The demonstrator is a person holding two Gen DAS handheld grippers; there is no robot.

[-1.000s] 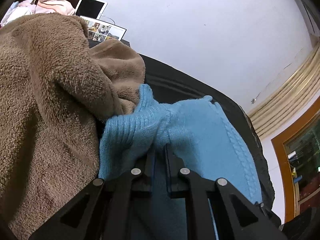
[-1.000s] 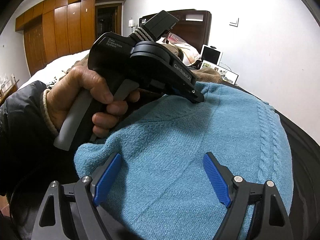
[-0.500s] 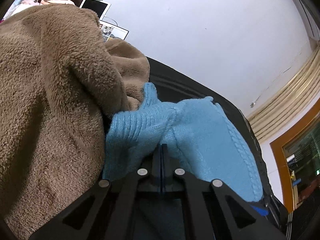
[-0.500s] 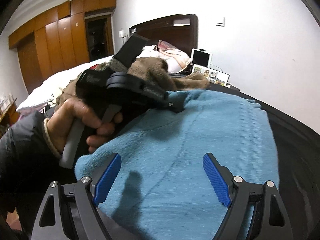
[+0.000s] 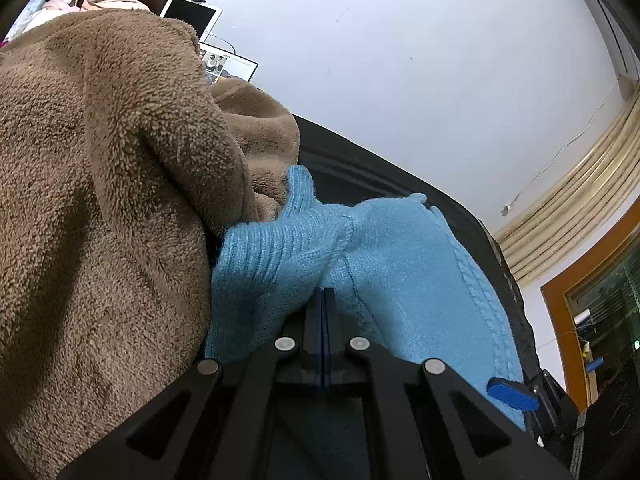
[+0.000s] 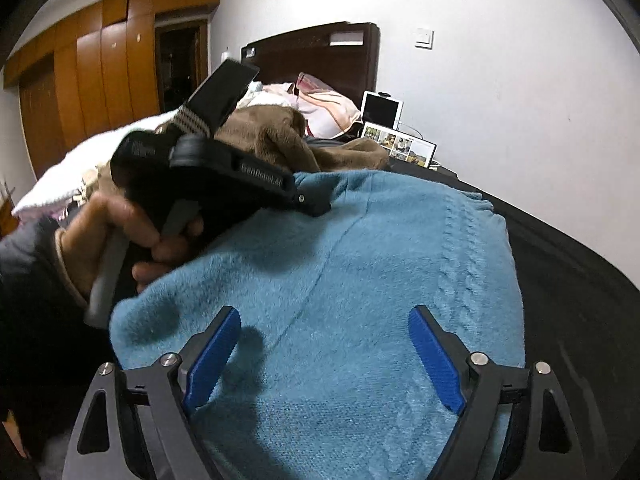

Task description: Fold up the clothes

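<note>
The blue sweater point(image 6: 340, 280) lay spread on the dark bench point(image 6: 580, 280), beside a brown fleece garment point(image 5: 100, 200). The left tool point(image 5: 323, 292), tilted downward in a person's hand point(image 6: 116, 236), was clamped on the sweater's ribbed edge. The right tool point(image 6: 324, 344) hovered over the knit, jaws wide and opening, gripping nothing.

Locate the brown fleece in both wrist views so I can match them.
Left wrist: brown fleece fills the left half, against the blue sweater.
Right wrist: brown fleece sits upper centre, behind the sweater and the left tool's body.
Shared landmark: white tablet by the wall.
</note>
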